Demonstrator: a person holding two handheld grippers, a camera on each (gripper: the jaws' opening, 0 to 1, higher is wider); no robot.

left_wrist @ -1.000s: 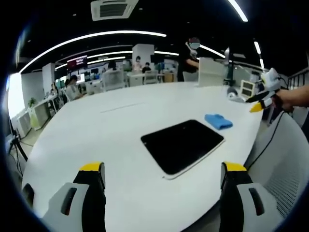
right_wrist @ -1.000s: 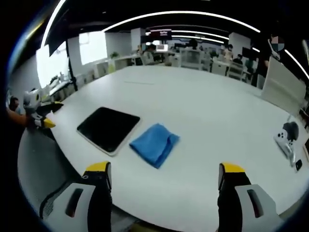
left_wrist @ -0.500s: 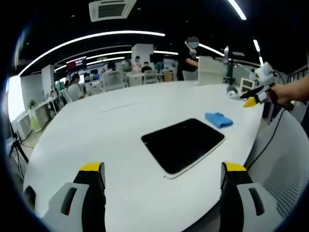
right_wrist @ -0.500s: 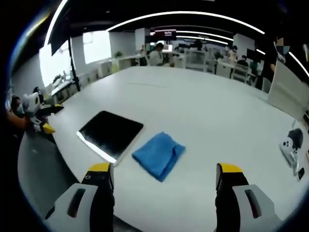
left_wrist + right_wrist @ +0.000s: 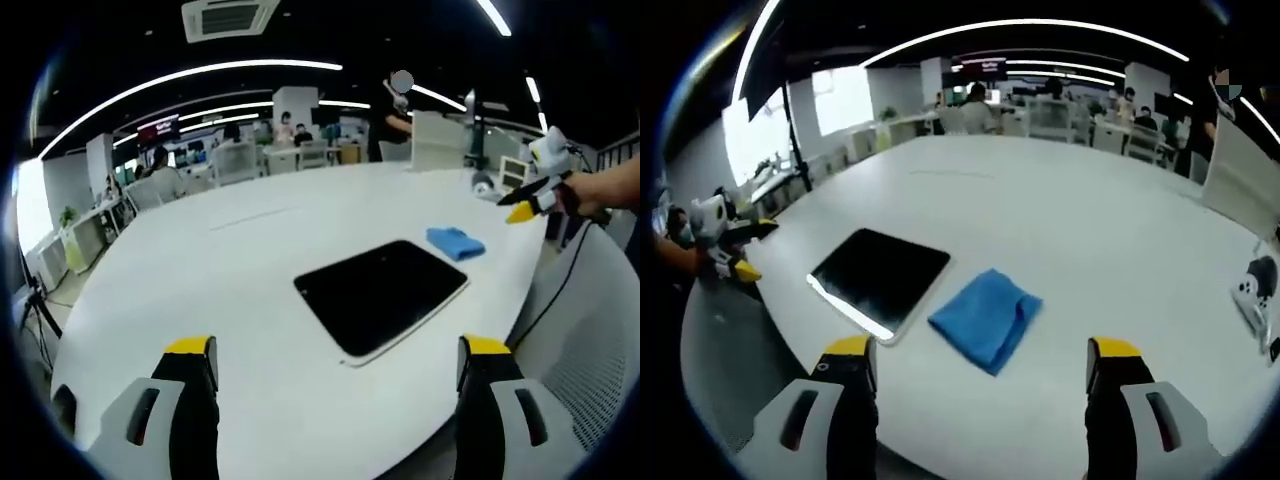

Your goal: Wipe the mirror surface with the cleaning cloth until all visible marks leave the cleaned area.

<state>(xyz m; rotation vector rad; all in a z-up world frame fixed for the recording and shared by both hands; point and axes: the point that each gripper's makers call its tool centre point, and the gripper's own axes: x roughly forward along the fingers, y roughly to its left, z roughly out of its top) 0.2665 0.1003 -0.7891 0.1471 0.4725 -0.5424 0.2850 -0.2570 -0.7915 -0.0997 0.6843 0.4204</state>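
Right tool [image 5: 980, 375] hovers, jaws spread, above the cleaning cloth [image 5: 987, 315].

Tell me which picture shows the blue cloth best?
The right gripper view: the blue cloth lies big and close on the table, folded, right beside the dark mirror. In the left gripper view the cloth is small and far, past the mirror.

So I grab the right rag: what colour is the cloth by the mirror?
Blue. The cloth shows best in the right gripper view.
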